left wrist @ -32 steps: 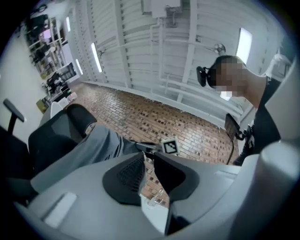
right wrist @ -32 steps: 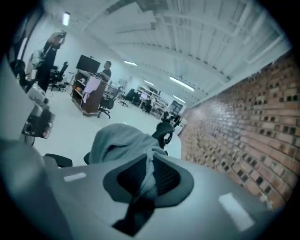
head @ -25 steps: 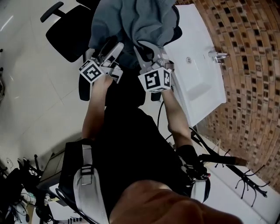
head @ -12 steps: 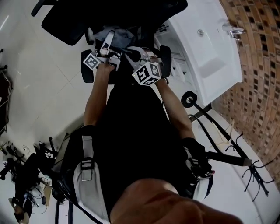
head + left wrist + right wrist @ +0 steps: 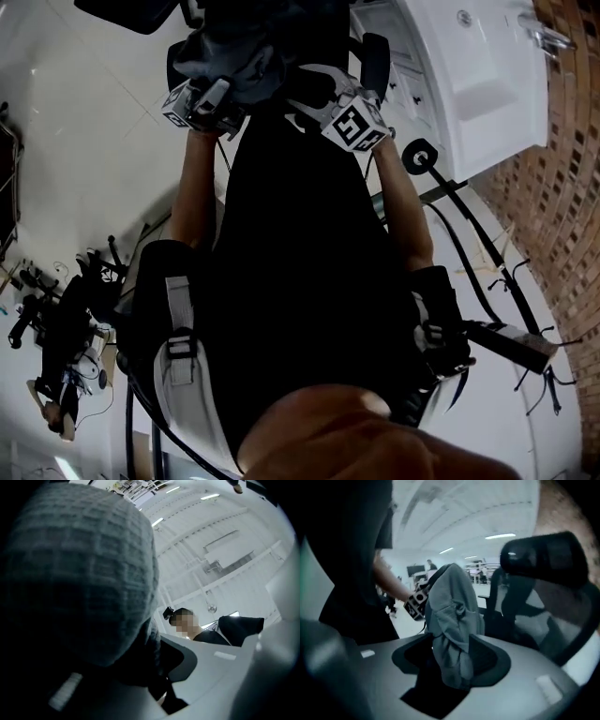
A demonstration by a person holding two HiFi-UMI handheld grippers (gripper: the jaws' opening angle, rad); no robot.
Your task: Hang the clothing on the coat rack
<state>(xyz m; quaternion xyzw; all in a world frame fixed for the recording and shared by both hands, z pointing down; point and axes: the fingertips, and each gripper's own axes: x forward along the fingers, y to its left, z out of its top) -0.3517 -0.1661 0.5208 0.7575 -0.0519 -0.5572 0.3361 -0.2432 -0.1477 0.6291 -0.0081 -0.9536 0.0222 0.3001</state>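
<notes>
The person's black-clad torso (image 5: 300, 281) fills the middle of the head view, with a black office chair (image 5: 122, 11) along the top edge and a white washbasin cabinet (image 5: 487, 84) in the upper right. The grey garment (image 5: 230, 52) is bunched at top centre in front of the chair, between the two tools. The left gripper (image 5: 217, 97), at the upper left, is clenched on a fold of it, while the right gripper (image 5: 307, 89) beside it has just been opening its jaws, now released, with a strand of cloth hanging loose between them.
</notes>
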